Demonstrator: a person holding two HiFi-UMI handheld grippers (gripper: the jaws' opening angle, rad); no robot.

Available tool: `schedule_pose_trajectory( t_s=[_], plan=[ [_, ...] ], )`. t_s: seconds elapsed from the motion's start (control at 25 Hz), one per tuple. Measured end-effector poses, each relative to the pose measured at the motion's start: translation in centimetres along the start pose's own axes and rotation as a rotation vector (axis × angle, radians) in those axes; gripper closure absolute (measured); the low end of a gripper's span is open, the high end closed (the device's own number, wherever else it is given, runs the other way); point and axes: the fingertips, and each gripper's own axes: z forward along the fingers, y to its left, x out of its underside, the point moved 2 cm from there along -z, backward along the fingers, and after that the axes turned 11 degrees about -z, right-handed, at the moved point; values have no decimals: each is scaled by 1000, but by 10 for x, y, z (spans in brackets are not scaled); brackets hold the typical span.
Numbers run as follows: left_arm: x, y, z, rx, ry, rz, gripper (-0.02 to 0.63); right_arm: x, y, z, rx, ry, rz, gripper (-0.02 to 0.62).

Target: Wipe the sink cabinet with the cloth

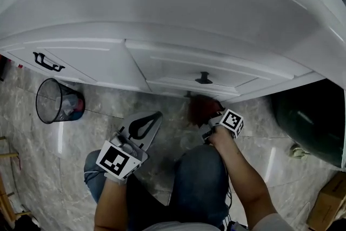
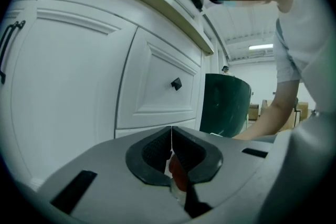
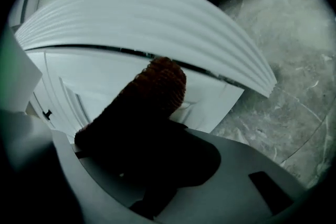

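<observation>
Down at the foot of the sink cabinet point(image 1: 178, 65), the right gripper point(image 1: 210, 124) has its jaws clamped on the cloth point(image 1: 201, 107). The cloth is a dark reddish, nubbly wad that sticks out past the jaw tips and appears pressed against the cabinet's bottom edge, just below the drawer with the small black knob point(image 1: 204, 78). The left gripper point(image 1: 149, 123) hangs apart from it over the floor point(image 1: 59, 162). Its jaws are closed tip to tip with nothing between them, and they point toward the cabinet doors.

The likely trouble is in the grip. Only the back of the wad seems pinched, so a hard drag along the moulded edge could pull it free or roll it under. The bare jaws would then rub the white paint. Working this low, the cloth could also brush the floor and carry grit back onto the cabinet. A stroke swept higher could snag on the knob.

The cabinet front is smooth, glossy white with framed panels, and there is a black pull handle point(image 1: 47, 62) on the far left door. The floor is grey, marble-patterned tile with a sheen. A mesh wastebasket point(image 1: 54, 99) stands at the left, a big dark green bin point(image 1: 308, 121) at the right, and a cardboard box point(image 1: 331, 200) sits in the corner.
</observation>
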Motion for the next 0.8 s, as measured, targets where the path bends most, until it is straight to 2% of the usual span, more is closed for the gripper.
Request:
schedule_pose_trajectory(
  t_s=[0.16, 0.4, 0.8],
  plan=[
    [11, 4, 7, 37, 13, -2, 594, -15, -9, -17, 47, -68, 7, 546],
    [17, 11, 14, 71, 5, -13, 595, -22, -6, -23, 77, -73, -43, 548],
    [15, 14, 1, 97, -8, -23, 594, -38, 28, -40, 36, -119, -166, 548]
  ],
)
